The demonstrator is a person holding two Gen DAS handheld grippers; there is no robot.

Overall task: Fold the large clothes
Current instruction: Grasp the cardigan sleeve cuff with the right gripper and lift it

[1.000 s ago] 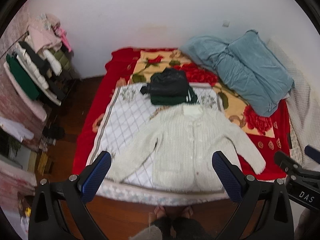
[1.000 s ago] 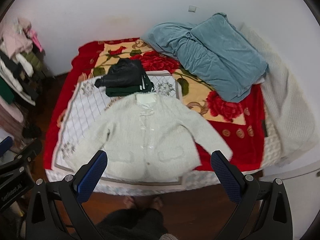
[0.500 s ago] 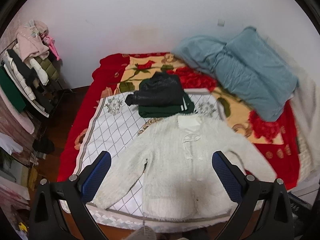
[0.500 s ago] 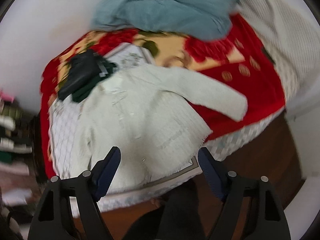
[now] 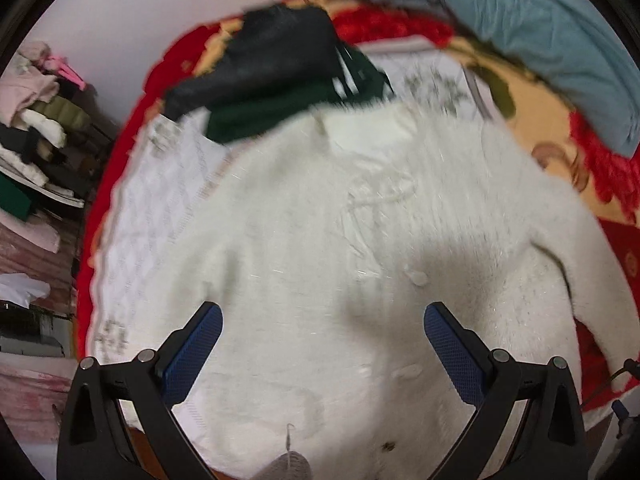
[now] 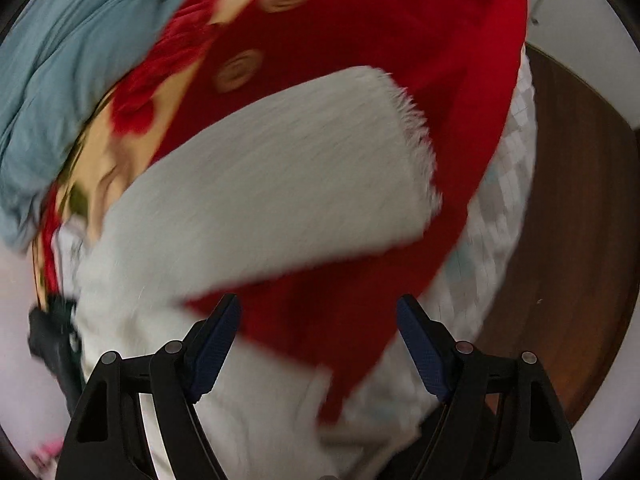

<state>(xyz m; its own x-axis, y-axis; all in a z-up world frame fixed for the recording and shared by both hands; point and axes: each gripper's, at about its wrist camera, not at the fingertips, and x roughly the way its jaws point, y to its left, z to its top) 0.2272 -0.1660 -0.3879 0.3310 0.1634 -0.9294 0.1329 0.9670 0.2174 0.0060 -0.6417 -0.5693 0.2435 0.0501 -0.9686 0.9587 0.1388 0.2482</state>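
Observation:
A white fuzzy cardigan (image 5: pixel 340 240) lies spread flat, front up, on the bed. My left gripper (image 5: pixel 322 344) is open and empty, close above the cardigan's lower body. In the right wrist view the cardigan's right sleeve (image 6: pixel 288 168) lies on the red blanket (image 6: pixel 360 32), its cuff pointing toward the bed's edge. My right gripper (image 6: pixel 318 340) is open and empty, just above the blanket near the sleeve's underside.
Folded black and dark green clothes (image 5: pixel 276 76) sit beyond the cardigan's collar. A blue-grey quilt (image 5: pixel 540 28) is piled at the back right. A rack of clothes (image 5: pixel 36 128) stands left of the bed. Brown wooden floor (image 6: pixel 568 200) lies past the bed's edge.
Both grippers have dropped close to the bed. The left has come down over the cardigan's body; the right has swung to the right sleeve. Both stay open.

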